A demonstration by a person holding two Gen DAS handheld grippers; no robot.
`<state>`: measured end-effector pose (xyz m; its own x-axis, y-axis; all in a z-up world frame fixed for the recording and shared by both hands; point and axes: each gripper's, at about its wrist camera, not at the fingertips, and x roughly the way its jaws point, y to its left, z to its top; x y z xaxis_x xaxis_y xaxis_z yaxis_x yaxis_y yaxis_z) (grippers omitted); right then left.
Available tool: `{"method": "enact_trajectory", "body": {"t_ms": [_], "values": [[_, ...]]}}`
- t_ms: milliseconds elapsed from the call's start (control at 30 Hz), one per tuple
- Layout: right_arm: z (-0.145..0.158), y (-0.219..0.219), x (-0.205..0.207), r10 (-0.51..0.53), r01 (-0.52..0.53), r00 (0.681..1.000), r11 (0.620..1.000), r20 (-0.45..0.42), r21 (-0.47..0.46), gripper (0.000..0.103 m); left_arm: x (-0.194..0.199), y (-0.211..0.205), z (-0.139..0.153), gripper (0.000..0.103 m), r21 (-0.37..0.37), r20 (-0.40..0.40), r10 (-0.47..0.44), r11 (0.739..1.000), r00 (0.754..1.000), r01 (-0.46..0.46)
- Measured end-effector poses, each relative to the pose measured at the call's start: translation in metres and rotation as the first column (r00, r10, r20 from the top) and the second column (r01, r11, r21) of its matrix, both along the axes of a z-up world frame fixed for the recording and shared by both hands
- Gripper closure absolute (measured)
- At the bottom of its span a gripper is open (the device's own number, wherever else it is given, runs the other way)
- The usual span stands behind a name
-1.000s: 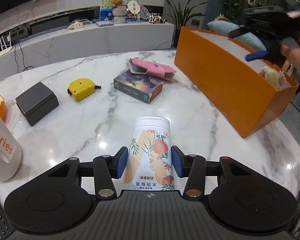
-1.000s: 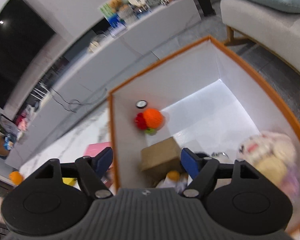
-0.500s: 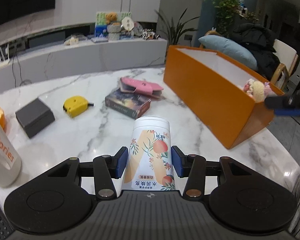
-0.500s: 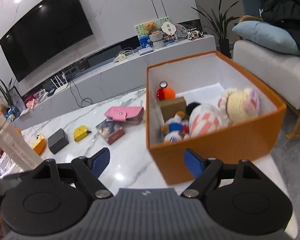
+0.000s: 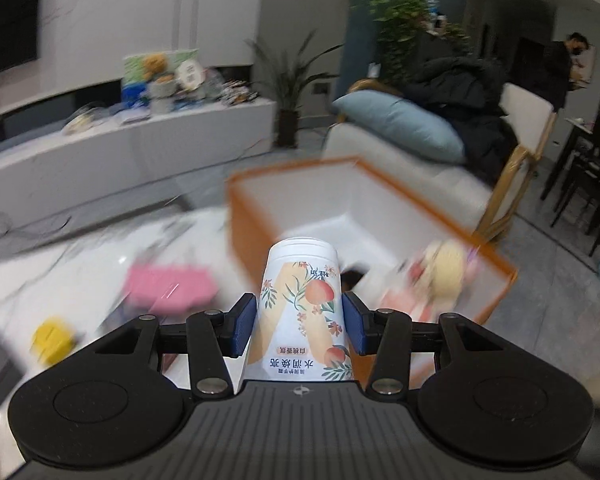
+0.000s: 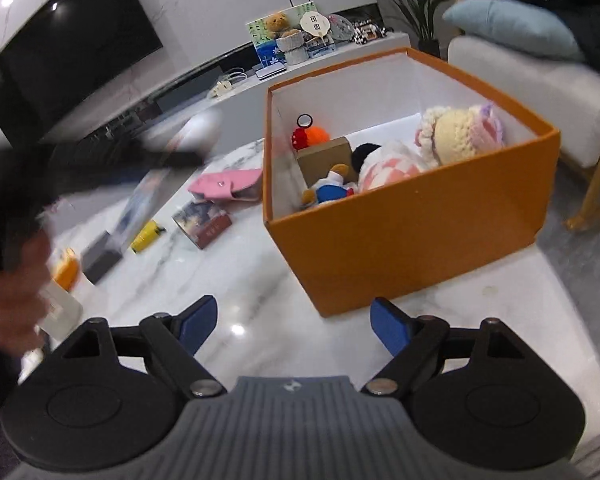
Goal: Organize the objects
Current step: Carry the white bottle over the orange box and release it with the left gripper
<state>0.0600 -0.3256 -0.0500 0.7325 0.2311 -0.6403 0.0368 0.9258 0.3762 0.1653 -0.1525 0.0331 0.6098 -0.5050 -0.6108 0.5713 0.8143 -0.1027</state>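
Note:
My left gripper (image 5: 300,322) is shut on a white bottle with a peach print (image 5: 302,312) and holds it in the air, close to the near left corner of the orange box (image 5: 496,292). In the right wrist view the orange box (image 6: 412,224) stands on the marble table (image 6: 260,288) with soft toys (image 6: 456,136), a small brown carton (image 6: 326,156) and an orange ball (image 6: 314,134) inside. My right gripper (image 6: 292,322) is open and empty above the table's front edge. The left gripper with the bottle shows blurred at the left (image 6: 168,160).
On the table left of the box lie a pink wallet (image 6: 224,184), a card box (image 6: 202,222), a yellow tape measure (image 6: 146,236), a black box (image 6: 100,256) and an orange object (image 6: 66,272). A white sofa (image 6: 540,92) stands behind the box.
My left gripper has lifted the bottle off the table and swung it right toward the orange box. My right gripper has pulled back out of the box to the table's front edge.

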Motion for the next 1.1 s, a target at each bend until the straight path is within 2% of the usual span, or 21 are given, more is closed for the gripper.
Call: {"method": "enact_trajectory", "body": {"t_ms": [100,200,300,400,500,567,733,867,1100], "values": [[-0.001,-0.008,0.008,-0.002,0.002,1.000,0.998,-0.005,0.070,0.018,0.019,-0.044,0.007,0.049,0.024,0.027,-0.015,1.000,1.000,0.014],[0.000,-0.016,0.006,-0.031,0.032,0.999,0.993,-0.008,0.117,0.018,0.039,-0.083,0.000,0.049,0.046,-0.022,-0.018,0.999,1.000,0.019],[-0.007,-0.028,0.003,-0.079,0.087,0.995,0.981,-0.052,0.174,0.018,0.059,-0.119,-0.017,0.049,0.102,-0.089,-0.029,0.994,0.996,0.038],[-0.008,-0.029,0.004,-0.125,0.134,0.988,0.986,-0.096,0.100,0.018,0.074,-0.145,-0.033,0.049,0.146,-0.152,-0.036,0.988,0.988,0.058],[-0.009,-0.029,0.006,-0.137,0.143,0.984,0.989,-0.110,0.049,0.018,0.080,-0.161,-0.043,0.049,0.179,-0.145,-0.052,0.981,0.988,0.078],[-0.010,-0.029,0.008,-0.122,0.130,0.985,0.989,-0.122,0.064,0.018,0.086,-0.171,-0.047,0.049,0.204,-0.140,-0.053,0.976,0.989,0.081],[-0.009,-0.033,0.006,-0.127,0.138,0.985,0.987,-0.120,0.084,0.018,0.107,-0.187,-0.063,0.049,0.212,-0.211,-0.035,0.974,0.977,0.081],[-0.010,-0.034,0.007,-0.130,0.143,0.983,0.985,-0.132,0.092,0.018,0.111,-0.196,-0.073,0.048,0.253,-0.241,-0.031,0.963,0.970,0.094],[-0.012,-0.035,0.010,-0.143,0.156,0.980,0.983,-0.136,0.092,0.018,0.112,-0.193,-0.081,0.051,0.297,-0.258,-0.018,0.950,0.966,0.097]]}}
